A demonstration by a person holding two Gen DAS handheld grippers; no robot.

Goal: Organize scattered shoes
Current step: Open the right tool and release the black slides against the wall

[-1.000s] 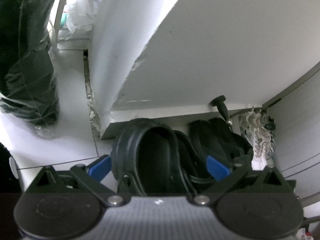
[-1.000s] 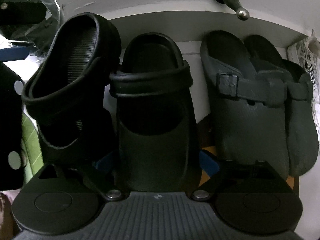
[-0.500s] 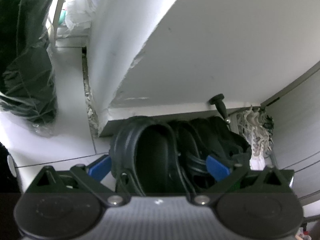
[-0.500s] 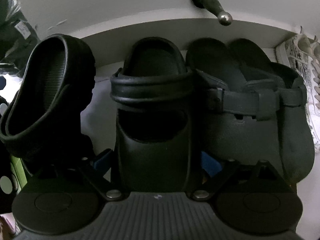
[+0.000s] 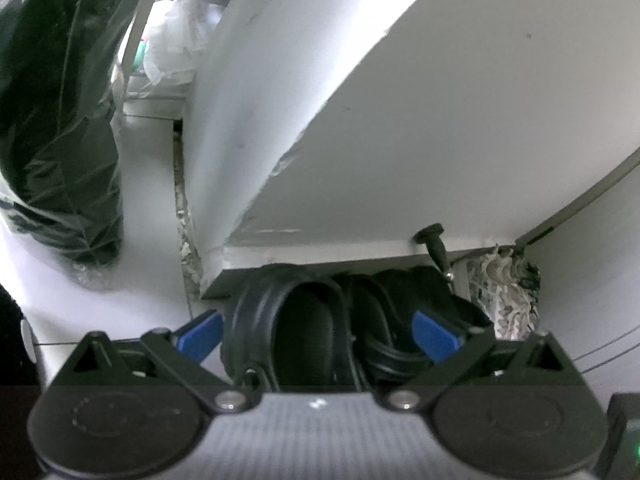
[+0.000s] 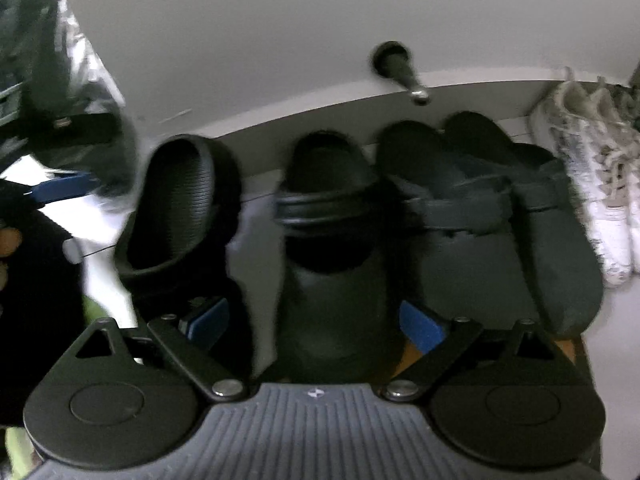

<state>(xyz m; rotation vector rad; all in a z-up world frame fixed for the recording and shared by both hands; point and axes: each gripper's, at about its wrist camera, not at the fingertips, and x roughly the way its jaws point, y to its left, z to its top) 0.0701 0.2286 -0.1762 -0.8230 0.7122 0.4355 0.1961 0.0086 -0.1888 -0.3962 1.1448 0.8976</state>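
Two black clogs stand heel-in under the lower edge of a white cabinet. The left clog sits between the wide blue pads of my left gripper, against the left pad and well short of the right one. In the right wrist view this clog is tilted, with its ribbed insole showing. The right clog lies flat with its toe between the pads of my right gripper, which is open with a gap on the left side. The view is blurred.
A dark buckled pair and white sneakers line up to the right under the cabinet. A black doorstop juts from the cabinet face above them. A dark plastic-wrapped bundle stands on the pale floor at the left.
The right wrist view has drawn back from the shoes, so the right clog looks smaller and the white sneakers have come into view. The two clogs now show a wider gap. The left view barely shifted.
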